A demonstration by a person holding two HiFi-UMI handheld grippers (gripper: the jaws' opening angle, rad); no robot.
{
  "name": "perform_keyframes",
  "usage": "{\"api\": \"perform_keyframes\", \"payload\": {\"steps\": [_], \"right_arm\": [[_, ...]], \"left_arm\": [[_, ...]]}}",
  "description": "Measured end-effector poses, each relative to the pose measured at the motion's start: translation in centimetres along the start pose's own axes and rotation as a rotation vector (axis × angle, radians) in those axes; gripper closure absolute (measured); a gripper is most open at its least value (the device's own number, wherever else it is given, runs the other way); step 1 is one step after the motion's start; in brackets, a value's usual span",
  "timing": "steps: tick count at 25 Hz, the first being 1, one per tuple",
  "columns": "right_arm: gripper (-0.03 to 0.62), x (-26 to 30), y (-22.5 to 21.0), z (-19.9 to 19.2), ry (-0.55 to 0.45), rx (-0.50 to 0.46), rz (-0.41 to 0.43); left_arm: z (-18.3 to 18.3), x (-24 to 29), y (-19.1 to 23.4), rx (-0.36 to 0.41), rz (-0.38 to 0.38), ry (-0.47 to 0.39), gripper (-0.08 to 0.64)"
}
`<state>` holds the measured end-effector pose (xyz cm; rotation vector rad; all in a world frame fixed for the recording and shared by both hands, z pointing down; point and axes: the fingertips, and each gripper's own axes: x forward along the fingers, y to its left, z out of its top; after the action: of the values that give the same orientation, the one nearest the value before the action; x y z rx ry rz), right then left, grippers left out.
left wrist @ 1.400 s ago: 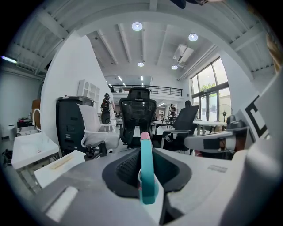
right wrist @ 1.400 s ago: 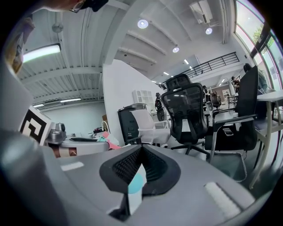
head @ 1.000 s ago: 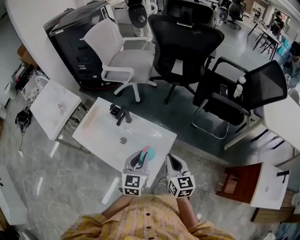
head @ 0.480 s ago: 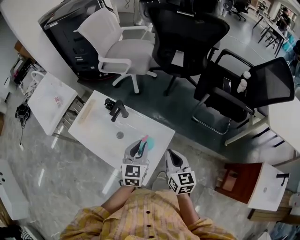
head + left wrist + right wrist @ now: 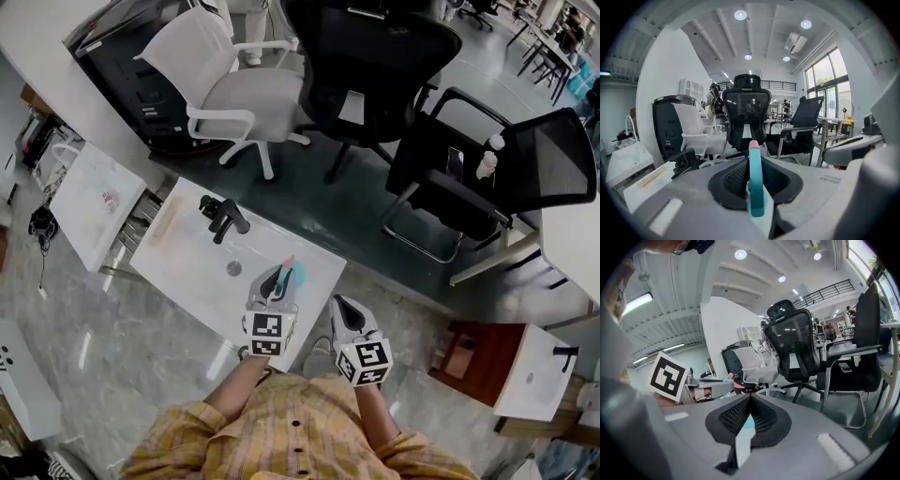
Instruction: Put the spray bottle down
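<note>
A slim teal spray bottle [image 5: 288, 273] with a pink tip stands between the jaws of my left gripper [image 5: 278, 281]. In the left gripper view the bottle [image 5: 755, 187] rises upright through the middle of the gripper [image 5: 752, 159], with the dark pads closed against it. The gripper and bottle hang over the near right part of a white washbasin top [image 5: 187, 272]. My right gripper [image 5: 343, 312] is beside it, off the basin's near right corner, with its fingers together and nothing in them. In the right gripper view its pads [image 5: 736, 416] meet at the tip.
A black faucet [image 5: 221, 217] and a round drain [image 5: 233, 268] sit on the basin top. Beyond stand a white office chair [image 5: 234, 89] and two black chairs [image 5: 375, 56] [image 5: 497, 178]. A small white table [image 5: 94, 202] is at the left, a wood-and-white table [image 5: 511, 375] at the right.
Both grippers have moved forward and a little down. The left one, still holding the bottle, now reaches further over the basin top. The jaws have not changed.
</note>
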<state>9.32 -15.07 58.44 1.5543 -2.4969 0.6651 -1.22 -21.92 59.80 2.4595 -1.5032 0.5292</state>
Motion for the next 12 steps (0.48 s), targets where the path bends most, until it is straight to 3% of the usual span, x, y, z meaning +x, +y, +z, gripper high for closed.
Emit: {"api": "perform_keyframes", "payload": {"steps": [12], "right_arm": [[0.591,0.6,-1.0,-0.6,0.024,0.008,-0.003]], "left_arm": [[-1.2,4.4,0.8,0.010,0.008,0.037,0.489]]}}
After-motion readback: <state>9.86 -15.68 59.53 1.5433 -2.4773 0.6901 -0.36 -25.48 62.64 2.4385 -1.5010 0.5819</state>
